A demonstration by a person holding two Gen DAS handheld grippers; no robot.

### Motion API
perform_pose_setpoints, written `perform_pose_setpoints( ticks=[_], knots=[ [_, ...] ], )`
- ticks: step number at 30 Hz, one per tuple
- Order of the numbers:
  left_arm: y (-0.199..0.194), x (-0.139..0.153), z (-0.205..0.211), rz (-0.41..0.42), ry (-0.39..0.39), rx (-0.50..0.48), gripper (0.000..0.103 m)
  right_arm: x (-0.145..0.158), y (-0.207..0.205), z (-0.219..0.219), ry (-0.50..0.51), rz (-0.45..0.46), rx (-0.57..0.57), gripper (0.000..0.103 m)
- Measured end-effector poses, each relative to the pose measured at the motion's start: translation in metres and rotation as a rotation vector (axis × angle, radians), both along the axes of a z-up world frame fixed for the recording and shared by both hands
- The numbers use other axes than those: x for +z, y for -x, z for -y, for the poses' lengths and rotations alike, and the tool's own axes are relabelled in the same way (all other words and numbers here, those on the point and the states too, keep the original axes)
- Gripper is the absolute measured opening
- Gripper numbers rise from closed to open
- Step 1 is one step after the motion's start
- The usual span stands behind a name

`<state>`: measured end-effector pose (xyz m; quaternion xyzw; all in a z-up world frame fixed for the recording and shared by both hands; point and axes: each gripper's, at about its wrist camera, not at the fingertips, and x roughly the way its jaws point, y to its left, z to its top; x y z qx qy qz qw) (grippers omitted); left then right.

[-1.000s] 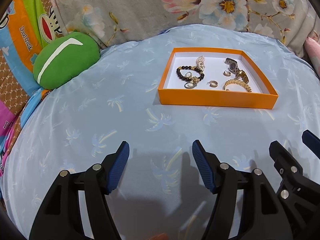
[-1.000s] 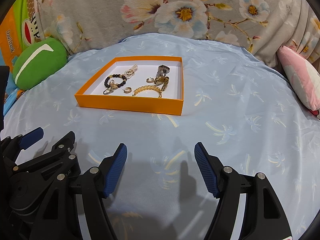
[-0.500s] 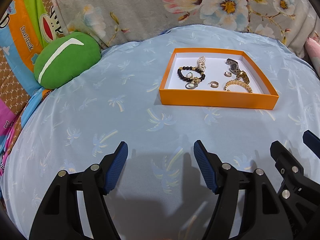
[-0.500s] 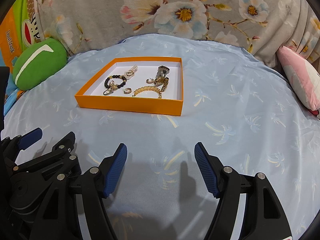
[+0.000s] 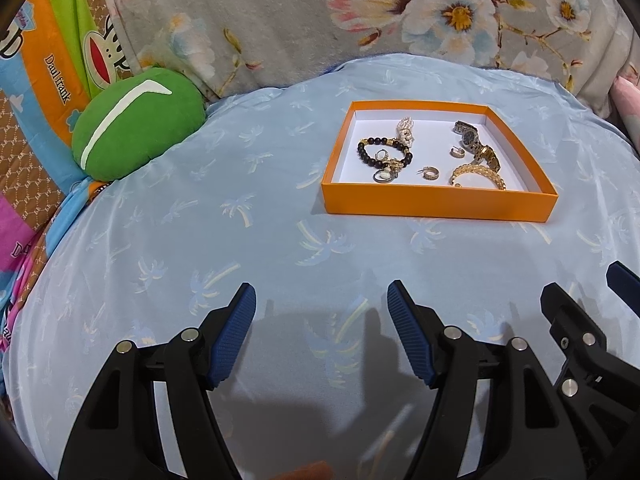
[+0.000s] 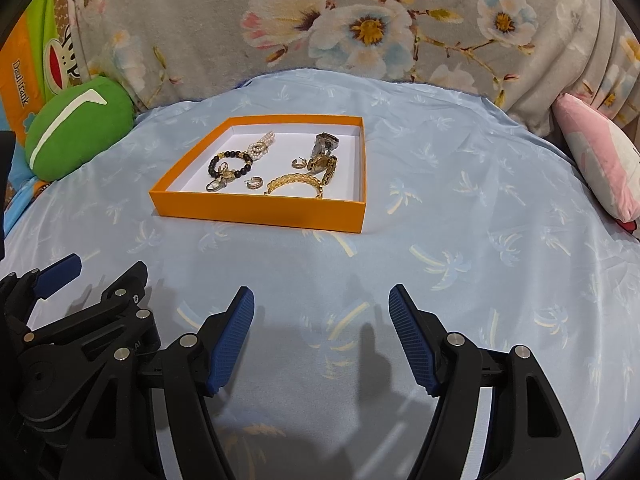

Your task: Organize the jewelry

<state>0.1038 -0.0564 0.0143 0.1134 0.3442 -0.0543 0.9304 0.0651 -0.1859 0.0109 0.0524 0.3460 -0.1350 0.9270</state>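
Jewelry lies gathered inside a shallow orange box (image 5: 438, 203) with a white floor, which rests on a pale blue cloth (image 5: 248, 240) printed with palm trees. Left gripper (image 5: 321, 330): jaws spread wide, blue ribbed pads apart, nothing between them, poised over bare cloth. The box sits ahead of this gripper and off to its right, well apart from the fingertips. Right gripper (image 6: 321, 330): jaws likewise spread and empty; here the box lies ahead and to its left, again well apart. The two grippers stand side by side, each showing at the edge of the other's view.

Contents of the box, as seen from the left gripper: a black beaded bracelet (image 5: 370, 155) toward the left half, with a pearl ornament (image 5: 405, 134) just beyond it and a silver ring (image 5: 383, 176) at its near side. A small hoop earring (image 5: 430, 173) lies near the middle. A gold chain bracelet (image 5: 478, 172) lies toward the near right, with a wristwatch (image 5: 476, 145) just beyond it and a second hoop earring (image 5: 457, 152) beside the watch.

Far left of both grippers, a green cushion (image 5: 136, 122) rests at the cloth's edge. A grey floral fabric (image 5: 360, 20) rises behind the box. A pink pillow (image 6: 596, 160) lies far right of the right gripper.
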Motion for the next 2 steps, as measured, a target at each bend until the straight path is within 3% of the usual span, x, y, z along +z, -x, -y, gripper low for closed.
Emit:
perform_pose_setpoints(
  ticks=[2],
  knots=[
    [-0.0002, 0.0002, -0.0003, 0.002, 0.002, 0.002, 0.066, 0.0007, 0.0004, 0.0005, 0.002, 0.001, -0.002, 0.069]
  ],
)
